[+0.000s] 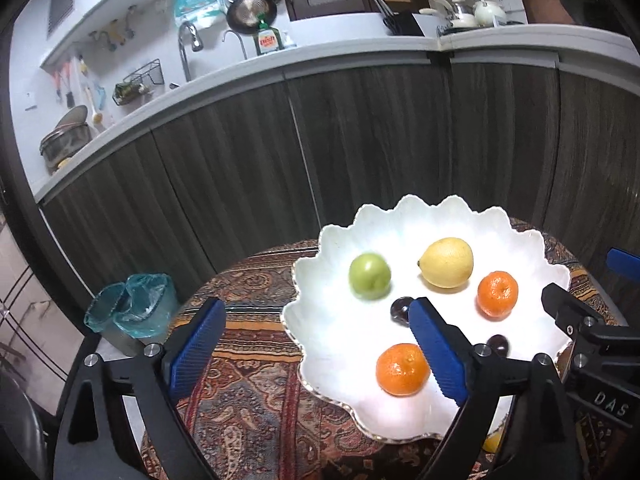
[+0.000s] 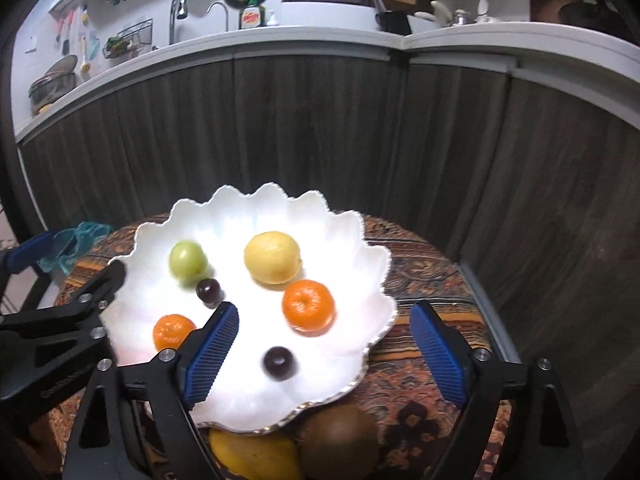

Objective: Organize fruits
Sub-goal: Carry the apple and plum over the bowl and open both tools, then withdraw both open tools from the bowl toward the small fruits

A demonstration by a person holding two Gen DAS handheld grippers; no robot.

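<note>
A white scalloped plate (image 1: 440, 212) (image 2: 240, 208) sits on a round table with a patterned cloth. In it lie a green apple (image 1: 370, 276) (image 2: 187, 260), a lemon (image 1: 447, 262) (image 2: 273, 257), two oranges (image 1: 497, 294) (image 1: 402, 369) and two dark plums (image 1: 401, 310) (image 2: 279, 362). My left gripper (image 1: 318, 346) hangs open over the plate's left rim, holding nothing. Open too, my right gripper (image 2: 325, 354) hovers above the plate's near right part, with one plum lying below its gap. A kiwi (image 2: 340, 436) and a yellow fruit (image 2: 252, 456) rest on the cloth by the near rim.
Dark wooden cabinets (image 1: 360, 140) under a grey counter with a sink tap (image 1: 188, 44) stand behind the table. A bin lined with a teal bag (image 1: 132, 308) stands on the floor to the left. The table's edge curves close behind the plate.
</note>
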